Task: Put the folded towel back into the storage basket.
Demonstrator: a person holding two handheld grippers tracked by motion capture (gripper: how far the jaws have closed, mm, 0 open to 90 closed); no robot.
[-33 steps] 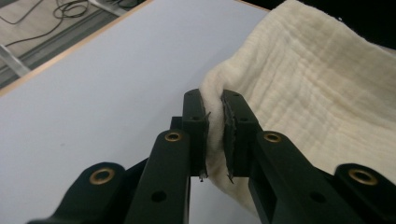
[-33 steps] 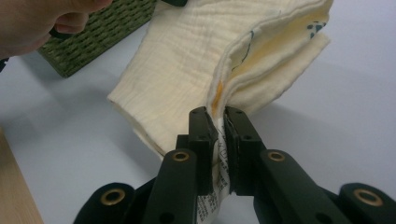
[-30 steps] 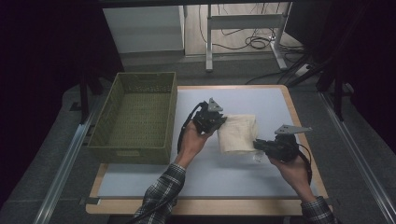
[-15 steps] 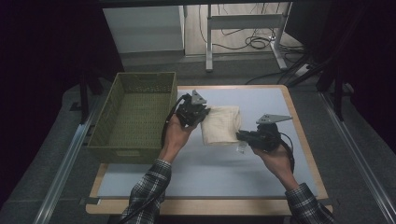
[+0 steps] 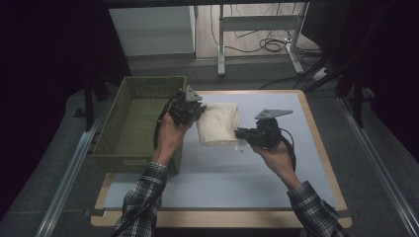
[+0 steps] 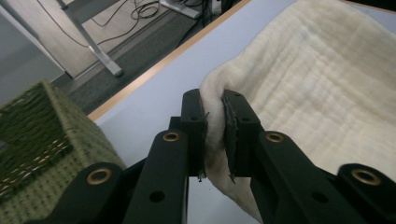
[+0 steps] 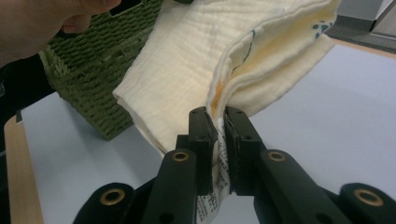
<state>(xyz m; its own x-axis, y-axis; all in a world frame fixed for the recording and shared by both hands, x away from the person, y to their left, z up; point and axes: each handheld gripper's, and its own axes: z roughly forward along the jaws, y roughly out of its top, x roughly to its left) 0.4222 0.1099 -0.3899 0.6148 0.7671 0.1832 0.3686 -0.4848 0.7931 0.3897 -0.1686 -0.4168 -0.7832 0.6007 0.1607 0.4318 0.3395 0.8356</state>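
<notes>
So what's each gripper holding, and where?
Both clamp the folded cream cloth: left gripper on one edge, right gripper on the opposite edge by its care label.

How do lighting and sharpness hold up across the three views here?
High view: table lit, surroundings almost black, slightly soft. Left gripper view: cloth sharp, basket blurred at the edge. Right gripper view: cloth weave crisp, no glare, the hand at the top corner blurred.
</notes>
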